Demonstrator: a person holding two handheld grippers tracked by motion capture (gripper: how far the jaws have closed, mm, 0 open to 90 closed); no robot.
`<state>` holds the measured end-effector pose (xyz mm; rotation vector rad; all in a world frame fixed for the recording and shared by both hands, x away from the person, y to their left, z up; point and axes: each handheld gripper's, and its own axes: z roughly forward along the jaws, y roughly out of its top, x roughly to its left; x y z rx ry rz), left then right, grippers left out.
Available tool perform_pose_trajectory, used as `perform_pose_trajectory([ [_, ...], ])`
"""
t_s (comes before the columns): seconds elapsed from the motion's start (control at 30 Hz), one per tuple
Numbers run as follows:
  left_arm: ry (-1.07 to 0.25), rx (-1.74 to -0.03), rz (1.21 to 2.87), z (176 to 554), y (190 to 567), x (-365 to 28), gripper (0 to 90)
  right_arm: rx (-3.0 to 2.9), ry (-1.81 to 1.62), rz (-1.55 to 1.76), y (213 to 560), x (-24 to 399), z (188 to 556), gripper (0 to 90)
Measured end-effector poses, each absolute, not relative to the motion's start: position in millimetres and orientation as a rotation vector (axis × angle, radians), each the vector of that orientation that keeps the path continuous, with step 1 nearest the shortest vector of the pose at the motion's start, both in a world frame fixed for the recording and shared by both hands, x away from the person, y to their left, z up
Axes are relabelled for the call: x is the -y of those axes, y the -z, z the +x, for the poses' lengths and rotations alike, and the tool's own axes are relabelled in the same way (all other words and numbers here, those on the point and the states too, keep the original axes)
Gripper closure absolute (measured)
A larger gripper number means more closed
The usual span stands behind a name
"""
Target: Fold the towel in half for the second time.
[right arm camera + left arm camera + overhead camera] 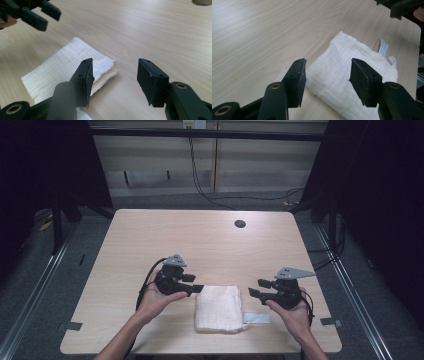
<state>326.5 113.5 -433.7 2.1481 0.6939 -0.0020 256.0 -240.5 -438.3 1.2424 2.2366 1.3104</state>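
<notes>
A folded white cloth (218, 308) lies flat on the wooden table (200, 240) near its front edge, with a small white tag (256, 318) sticking out at its right side. My left gripper (198, 288) hovers just left of the cloth's far corner, jaws apart with nothing between them. In the left gripper view the cloth (352, 75) lies below the open left gripper (327, 80). My right gripper (255, 288) hangs to the right of the cloth, also open and empty. The right gripper view shows the cloth (67, 67) beneath the left jaw of the right gripper (115, 80).
A round cable hole (240, 224) sits in the table's far right part. Black cables (210, 190) trail across the floor behind the table. Dark frame legs stand at both sides.
</notes>
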Motion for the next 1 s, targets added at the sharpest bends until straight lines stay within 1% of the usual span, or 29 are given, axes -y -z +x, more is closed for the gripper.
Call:
perform_pose_trajectory([
  [0.2, -0.034, -0.766, 2.127, 320.3, 431.0, -140.1, 44.8, -2.157, -1.327, 1.269, 432.1, 259.4, 251.0, 40.8],
  [0.3, -0.076, -0.805, 2.121, 316.1, 432.4, -156.4, 38.2, -2.133, -1.343, 1.325, 439.8, 270.4, 247.7, 39.2],
  [0.43, -0.107, -0.849, 2.107, 307.9, 434.3, -176.6, 35.4, -2.125, -1.311, 1.348, 447.6, 279.9, 243.4, 39.0],
  [0.67, -0.147, -0.898, 2.087, 295.9, 435.7, -207.8, 31.2, -2.076, -1.296, 1.379, 444.3, 299.4, 236.1, 38.2],
  [0.8, -0.170, -0.958, 2.053, 287.7, 439.1, -226.3, 28.9, -2.045, -1.284, 1.408, 447.8, 313.5, 232.8, 37.5],
  [0.87, -0.171, -0.966, 2.053, 282.7, 442.5, -233.1, 26.2, -2.023, -1.309, 1.443, 451.3, 320.2, 231.4, 36.6],
  [1.0, -0.201, -1.005, 2.053, 274.0, 454.7, -247.4, 25.4, -1.993, -1.275, 1.462, 457.4, 327.7, 226.0, 34.7],
])
